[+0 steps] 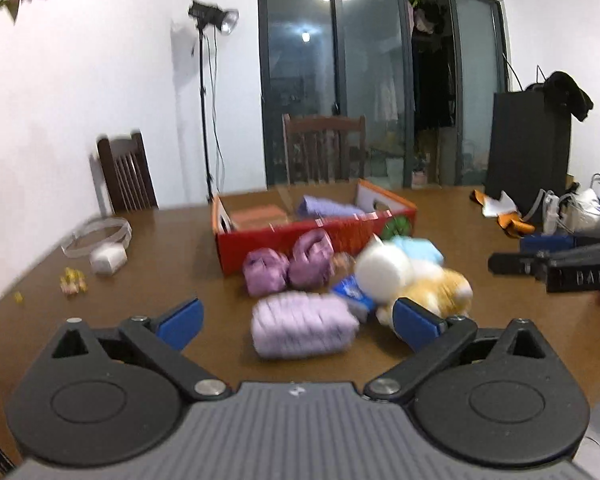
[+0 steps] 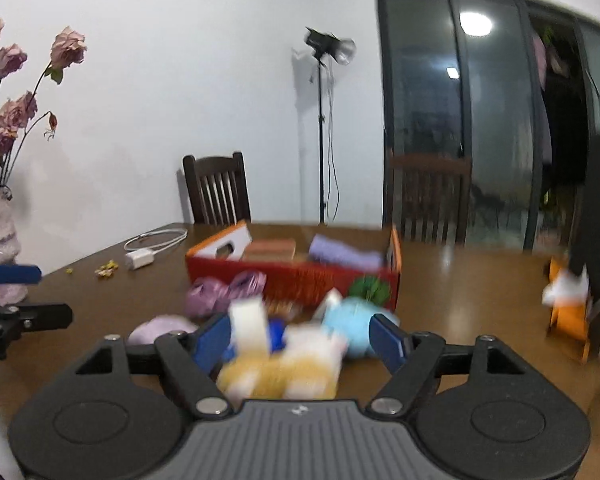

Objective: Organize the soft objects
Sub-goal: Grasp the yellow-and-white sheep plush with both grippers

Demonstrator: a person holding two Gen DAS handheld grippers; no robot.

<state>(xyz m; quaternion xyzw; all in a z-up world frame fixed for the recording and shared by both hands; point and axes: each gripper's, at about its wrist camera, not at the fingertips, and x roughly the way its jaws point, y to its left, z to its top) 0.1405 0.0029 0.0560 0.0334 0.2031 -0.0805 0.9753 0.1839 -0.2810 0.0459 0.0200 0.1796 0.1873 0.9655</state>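
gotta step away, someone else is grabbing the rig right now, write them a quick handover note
Left tool: open, empty, hovering in front of a lavender rolled towel on the table.
Right tool: open, empty, fingers either side of the yellow-and-white plush toy; frame too blurred to tell if they touch it.
Done: in the red cardboard box, one lavender roll and an orange-brown item.
Left, all in front of the box: two purple bundles, a light blue soft item, a small blue packet, plus the towel and plush.
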